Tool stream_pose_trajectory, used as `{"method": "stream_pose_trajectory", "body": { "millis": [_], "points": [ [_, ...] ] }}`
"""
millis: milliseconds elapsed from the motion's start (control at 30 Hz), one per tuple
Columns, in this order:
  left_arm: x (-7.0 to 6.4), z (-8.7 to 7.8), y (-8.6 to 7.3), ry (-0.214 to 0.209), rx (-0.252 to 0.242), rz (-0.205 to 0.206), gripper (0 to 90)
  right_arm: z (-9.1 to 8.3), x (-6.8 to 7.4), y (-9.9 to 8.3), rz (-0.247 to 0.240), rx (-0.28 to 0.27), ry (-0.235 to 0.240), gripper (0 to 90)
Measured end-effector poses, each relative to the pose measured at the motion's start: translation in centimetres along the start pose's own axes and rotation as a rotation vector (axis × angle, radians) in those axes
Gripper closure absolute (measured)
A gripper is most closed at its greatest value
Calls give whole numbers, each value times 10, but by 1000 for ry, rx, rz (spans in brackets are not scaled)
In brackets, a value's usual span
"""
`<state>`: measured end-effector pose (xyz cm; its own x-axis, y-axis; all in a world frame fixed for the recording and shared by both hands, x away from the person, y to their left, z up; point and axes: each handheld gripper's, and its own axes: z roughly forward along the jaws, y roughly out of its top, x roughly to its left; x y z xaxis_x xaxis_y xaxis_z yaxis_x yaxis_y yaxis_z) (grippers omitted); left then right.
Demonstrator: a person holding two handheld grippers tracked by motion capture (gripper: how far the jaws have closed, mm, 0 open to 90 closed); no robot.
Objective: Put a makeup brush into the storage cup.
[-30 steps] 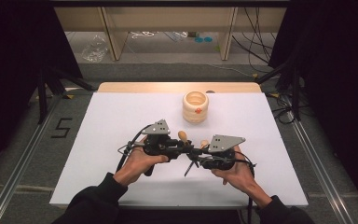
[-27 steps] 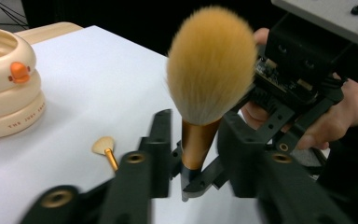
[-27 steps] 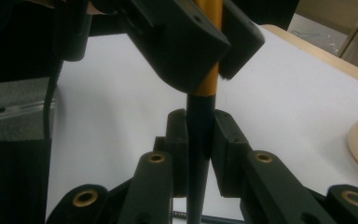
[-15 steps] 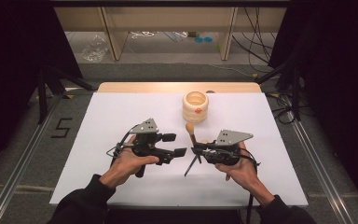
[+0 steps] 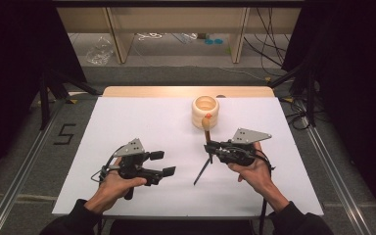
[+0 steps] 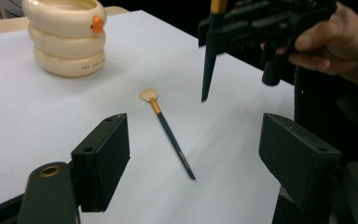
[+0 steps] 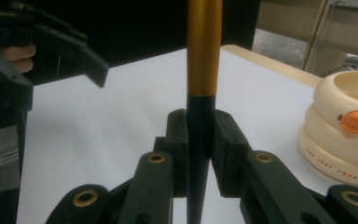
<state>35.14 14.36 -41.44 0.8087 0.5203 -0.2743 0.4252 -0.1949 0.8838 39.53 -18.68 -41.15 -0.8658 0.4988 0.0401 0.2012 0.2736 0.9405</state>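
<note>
Right gripper (image 5: 208, 147): clamped on brush (image 5: 204, 152), beside holder (image 5: 205, 111) — lift it upright, bristles over the opening.
Left gripper (image 5: 162, 163): jaws apart, empty.

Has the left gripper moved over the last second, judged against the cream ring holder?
Yes. The left gripper has pulled back toward the person and leftward, away from the cream ring holder and the right gripper, which holds the brush.

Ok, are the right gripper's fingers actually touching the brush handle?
Touching. The right gripper view shows both fingers pressed against the dark brush handle, one on each side, no gap.
</note>
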Motion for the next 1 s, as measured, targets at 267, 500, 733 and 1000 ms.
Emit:
{"method": "stream_pose_trajectory", "body": {
  "millis": [267, 500, 733, 1000],
  "points": [
    [2, -10, -23, 51, 14, 5, 223, 1, -9, 7, 19, -28, -17, 784],
    [9, -21, -35, 121, 4, -5, 220, 6, -19, 17, 41, -58, -28, 784],
    [10, -26, -44, 137, 17, -15, 201, 13, -28, 22, 43, -43, -51, 783],
    [13, -31, -48, 157, 21, -27, 198, 19, -35, 32, 45, -17, -63, 783]
  ]
}}
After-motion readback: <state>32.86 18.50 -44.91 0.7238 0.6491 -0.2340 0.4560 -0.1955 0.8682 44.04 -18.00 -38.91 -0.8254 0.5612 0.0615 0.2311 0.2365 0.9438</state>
